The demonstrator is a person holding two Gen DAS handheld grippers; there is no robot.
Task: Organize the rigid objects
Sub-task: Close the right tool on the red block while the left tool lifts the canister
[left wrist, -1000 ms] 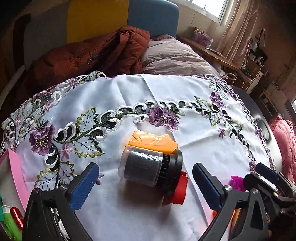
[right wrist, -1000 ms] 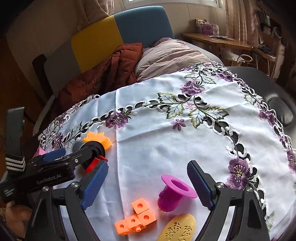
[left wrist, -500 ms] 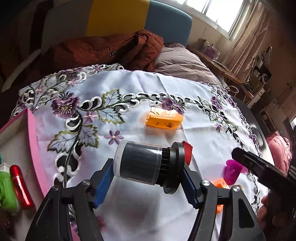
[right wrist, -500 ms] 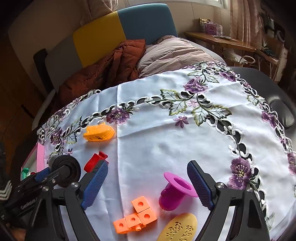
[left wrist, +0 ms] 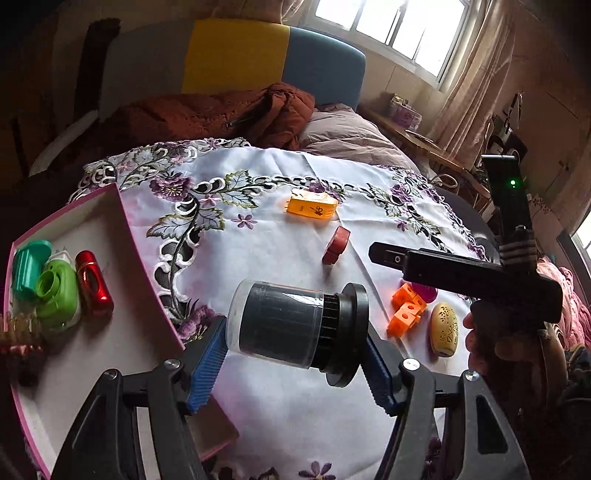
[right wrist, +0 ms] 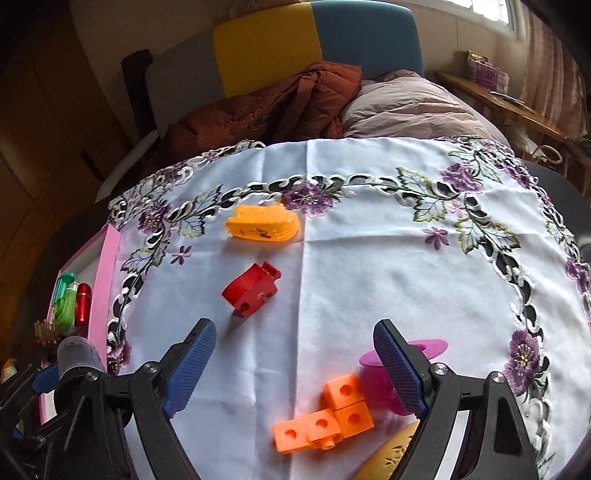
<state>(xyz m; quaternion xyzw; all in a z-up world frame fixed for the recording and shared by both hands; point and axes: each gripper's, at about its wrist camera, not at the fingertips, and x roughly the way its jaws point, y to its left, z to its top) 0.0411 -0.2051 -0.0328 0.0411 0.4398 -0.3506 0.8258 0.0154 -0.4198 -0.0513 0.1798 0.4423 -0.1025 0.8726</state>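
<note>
Left tool (left wrist: 295,354) grips the rigid, smooth-walled cylindrical jar (left wrist: 280,325) endwise; right tool (right wrist: 295,373) open, empty.

Daylight enters from the windows (left wrist: 399,33) at upper right, blown out white, leaving the white tablecloth (right wrist: 369,266) bright and the room's left side dim. Fisheye bending curves and darkens every edge; the magenta cup (right wrist: 380,380) is smeared with motion blur.

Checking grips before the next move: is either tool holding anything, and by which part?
The left tool holds the jar sideways, pads on its clear base and black lid. The right tool is open, holding nothing.
</note>
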